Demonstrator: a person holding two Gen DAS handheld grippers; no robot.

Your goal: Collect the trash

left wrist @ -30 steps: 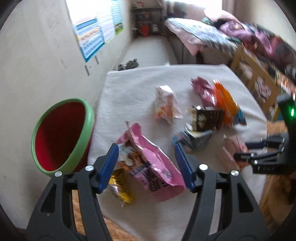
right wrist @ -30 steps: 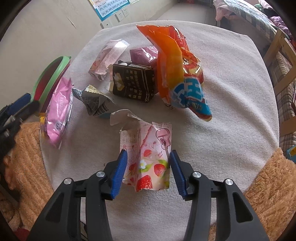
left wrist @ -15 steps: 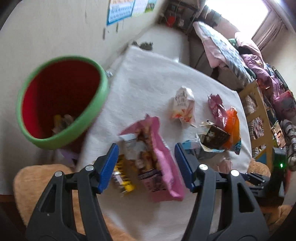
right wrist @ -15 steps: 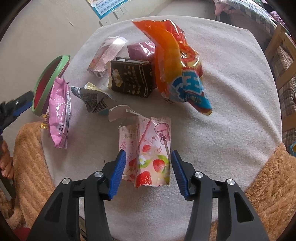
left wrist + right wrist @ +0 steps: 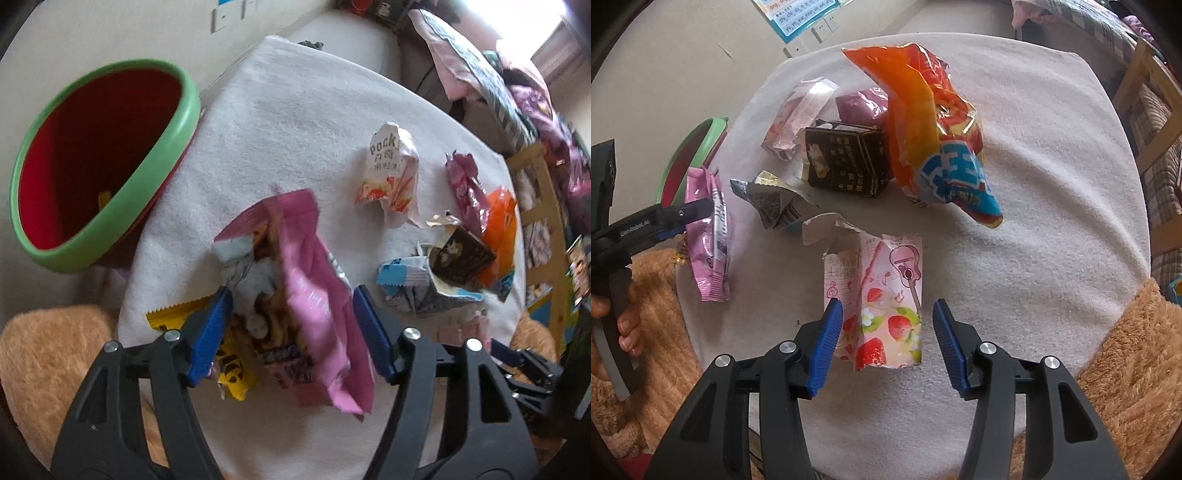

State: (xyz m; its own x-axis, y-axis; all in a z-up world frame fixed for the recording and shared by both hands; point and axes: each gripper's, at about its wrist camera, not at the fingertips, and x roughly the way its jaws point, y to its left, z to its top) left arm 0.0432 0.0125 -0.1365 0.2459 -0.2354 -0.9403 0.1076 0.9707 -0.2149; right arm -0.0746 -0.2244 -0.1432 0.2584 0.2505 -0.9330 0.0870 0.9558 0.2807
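Pink wrapper [image 5: 310,291] between left tongs [image 5: 291,332]

Pink snack bag [image 5: 314,288], green-rimmed red bin [image 5: 99,162], seemingly strawberry-patterned carton [image 5: 882,302]

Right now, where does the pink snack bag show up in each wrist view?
Left wrist: the pink snack bag lies low in the centre, between the open left gripper fingers.
Right wrist: the same bag lies at the left edge, by the left gripper.
Shared landmark: the green-rimmed bin, just beyond the bag.
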